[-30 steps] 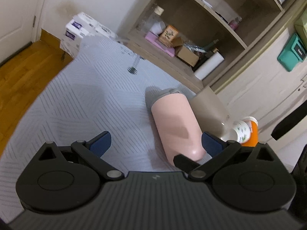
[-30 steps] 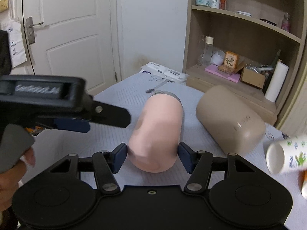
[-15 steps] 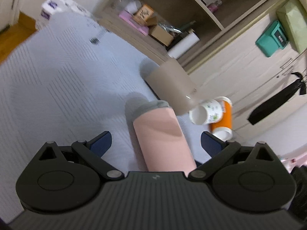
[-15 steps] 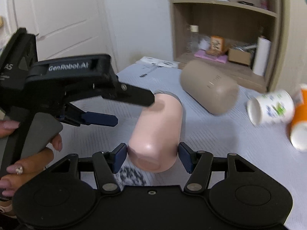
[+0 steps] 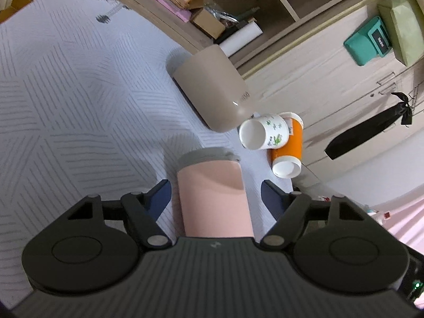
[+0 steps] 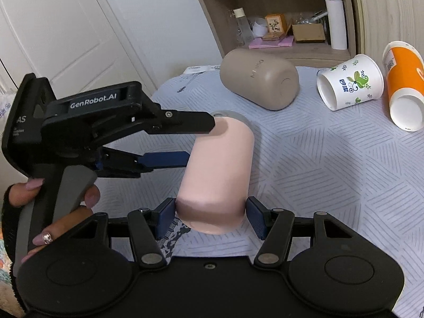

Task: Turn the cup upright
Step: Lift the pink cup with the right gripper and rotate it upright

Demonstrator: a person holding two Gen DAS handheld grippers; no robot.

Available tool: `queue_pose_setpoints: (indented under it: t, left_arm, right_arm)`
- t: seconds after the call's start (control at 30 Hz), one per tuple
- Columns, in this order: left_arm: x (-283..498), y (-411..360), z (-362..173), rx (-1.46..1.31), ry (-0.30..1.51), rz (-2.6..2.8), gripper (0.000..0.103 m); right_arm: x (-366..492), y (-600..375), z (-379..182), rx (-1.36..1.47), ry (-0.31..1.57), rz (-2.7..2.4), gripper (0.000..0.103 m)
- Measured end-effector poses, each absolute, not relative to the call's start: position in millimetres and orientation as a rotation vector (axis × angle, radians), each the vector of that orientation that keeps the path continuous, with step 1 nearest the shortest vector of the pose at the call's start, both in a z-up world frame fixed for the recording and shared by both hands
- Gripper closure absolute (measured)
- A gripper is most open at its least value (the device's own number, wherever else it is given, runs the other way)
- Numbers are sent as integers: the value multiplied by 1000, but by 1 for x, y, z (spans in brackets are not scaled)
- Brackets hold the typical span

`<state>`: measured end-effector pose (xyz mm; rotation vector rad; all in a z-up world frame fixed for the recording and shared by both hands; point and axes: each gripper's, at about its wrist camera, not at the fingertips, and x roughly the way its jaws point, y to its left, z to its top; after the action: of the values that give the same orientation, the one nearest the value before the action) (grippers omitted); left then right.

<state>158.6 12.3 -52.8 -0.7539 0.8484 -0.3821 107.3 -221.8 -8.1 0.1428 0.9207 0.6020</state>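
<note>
A pink cup [image 6: 216, 175] with a grey rim is tilted, its base lifted off the bed and its rim end down and away. My right gripper [image 6: 210, 213] is shut on its base end. In the left wrist view the pink cup [image 5: 213, 198] sits between the fingers of my left gripper [image 5: 216, 194], which is open around its upper body with small gaps on both sides. The left gripper [image 6: 196, 143] shows in the right wrist view, straddling the cup from the left.
A beige tumbler [image 6: 261, 75] lies on its side on the grey patterned bed cover [image 6: 331, 164]. A white floral paper cup [image 6: 349, 82] and an orange cup [image 6: 404, 84] lie at the right. Wooden shelves [image 6: 286, 13] stand behind the bed.
The right gripper has raised the pink cup's base, tilting it steeper. The left gripper has moved in over the cup and narrowed its opening around it.
</note>
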Motion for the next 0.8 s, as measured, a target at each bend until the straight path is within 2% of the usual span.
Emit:
queue_pose_setpoints:
  t: [0.37,0.8]
  left_arm:
    - [166,4,-63,-719,894,-378,29]
    - [172,-1,-61,-678,910,-448,39]
  right_arm:
    - [107,-222,3,55,921,599,39]
    - [152,-207,4,-31,1040,678,31]
